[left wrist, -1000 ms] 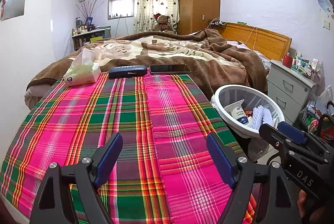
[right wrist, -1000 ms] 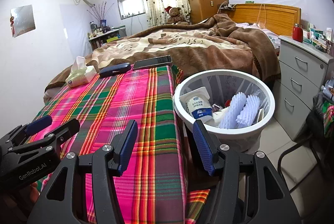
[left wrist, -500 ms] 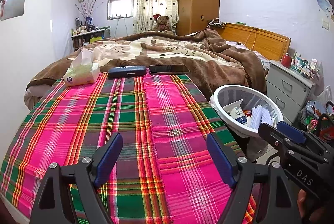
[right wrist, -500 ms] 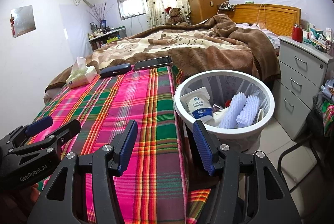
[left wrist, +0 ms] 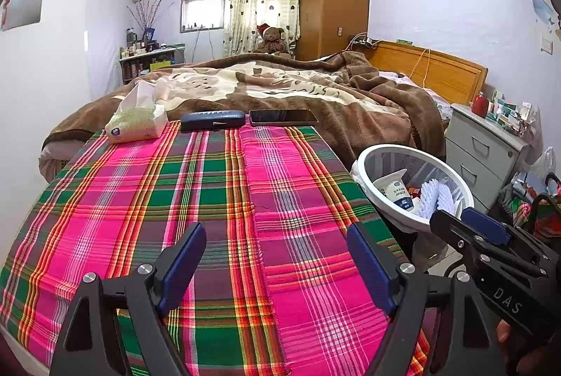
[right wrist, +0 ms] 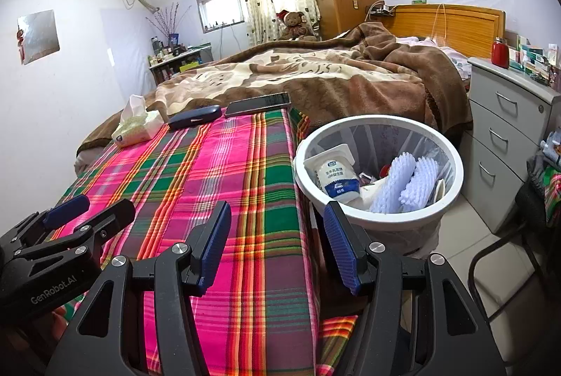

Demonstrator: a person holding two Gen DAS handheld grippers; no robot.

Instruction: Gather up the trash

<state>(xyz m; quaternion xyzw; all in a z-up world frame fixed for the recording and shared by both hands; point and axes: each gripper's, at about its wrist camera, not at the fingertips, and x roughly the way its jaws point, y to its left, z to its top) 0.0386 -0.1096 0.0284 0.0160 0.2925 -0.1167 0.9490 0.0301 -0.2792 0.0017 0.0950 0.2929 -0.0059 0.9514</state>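
Right wrist: your right gripper [right wrist: 277, 244] jaws open, empty; bin [right wrist: 377, 218] just ahead; tissue pack [right wrist: 136, 130], case [right wrist: 194, 117], phone [right wrist: 257, 104] far across bench [right wrist: 224, 172]. Left gripper [left wrist: 275, 265] jaws gape too.

White-walled bedroom: brown-blanketed wooden bed [left wrist: 280, 88] at 12 o'clock, tall wooden wardrobe [left wrist: 333, 1] behind, grey metal drawer cabinet [right wrist: 505, 130] at 3 o'clock.

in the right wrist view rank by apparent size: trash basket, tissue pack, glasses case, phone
1. trash basket, though nearest the camera
2. phone
3. tissue pack and glasses case: too alike to rank
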